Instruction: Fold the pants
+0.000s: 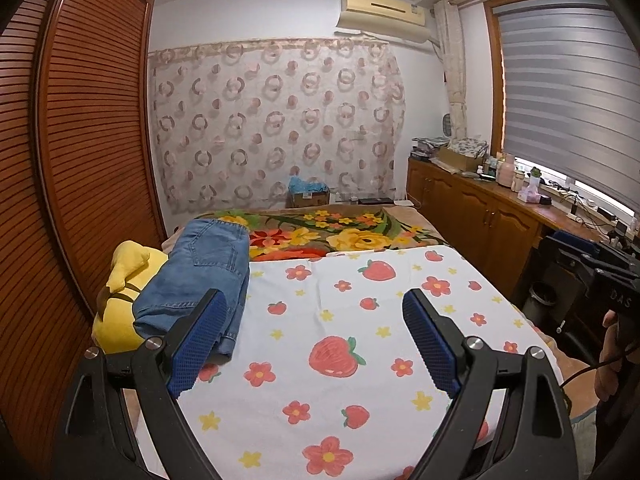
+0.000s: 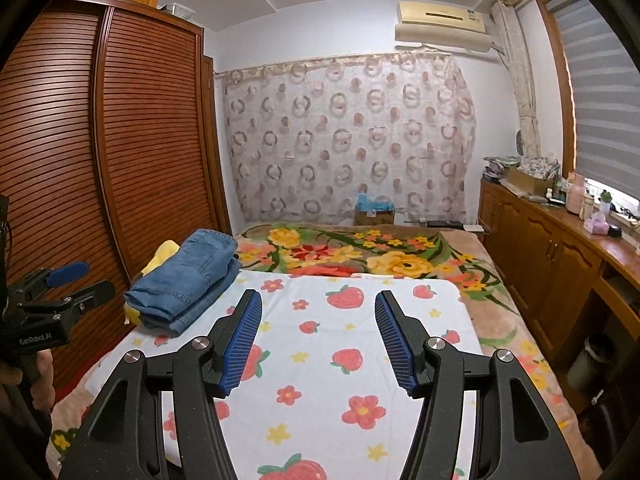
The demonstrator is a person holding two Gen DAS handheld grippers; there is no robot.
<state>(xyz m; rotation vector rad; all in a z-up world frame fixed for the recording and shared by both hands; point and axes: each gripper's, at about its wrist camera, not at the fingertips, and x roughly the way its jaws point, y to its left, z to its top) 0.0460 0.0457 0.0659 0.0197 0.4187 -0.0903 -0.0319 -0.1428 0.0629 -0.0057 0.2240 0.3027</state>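
Folded blue jeans [image 1: 200, 276] lie in a stack at the left edge of the white strawberry-print sheet [image 1: 340, 344], partly on a yellow plush toy [image 1: 120, 300]. They also show in the right wrist view [image 2: 188, 276]. My left gripper [image 1: 316, 312] is open and empty above the sheet, its left finger just in front of the jeans. My right gripper [image 2: 318, 308] is open and empty over the sheet [image 2: 340, 380], right of the jeans. The right gripper's body shows at the right edge of the left wrist view [image 1: 600, 280], and the left gripper shows at the left of the right wrist view [image 2: 60, 292].
A floral blanket [image 1: 352, 232] covers the far bed. A slatted wooden wardrobe [image 1: 80, 160] stands along the left. A wooden cabinet [image 1: 480, 208] with clutter runs along the right under the window. A box [image 1: 308, 194] sits by the curtained back wall.
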